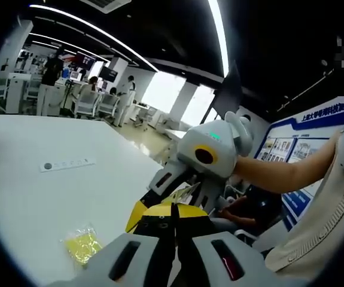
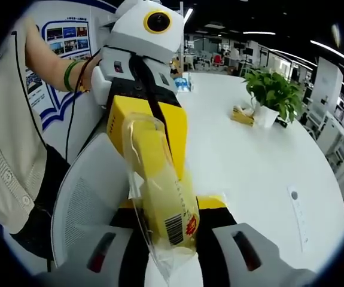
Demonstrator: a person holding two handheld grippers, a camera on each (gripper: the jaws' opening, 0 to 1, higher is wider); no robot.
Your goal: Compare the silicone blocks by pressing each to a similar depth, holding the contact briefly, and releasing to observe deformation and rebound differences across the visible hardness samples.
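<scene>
Right gripper view, frame centre, has the right gripper (image 2: 172, 239) clenched on a clear packet (image 2: 163, 203) of yellow silicone with the left gripper (image 2: 151, 128) at its far end, jaw state unclear, so pressing seemingly awaits unpacking blocks onto the table (image 2: 261, 161).

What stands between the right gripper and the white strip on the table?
Nothing lies on the table before the strip. But a clear packet with a yellow block sits between the right gripper's jaws, reaching up to the left gripper.
</scene>
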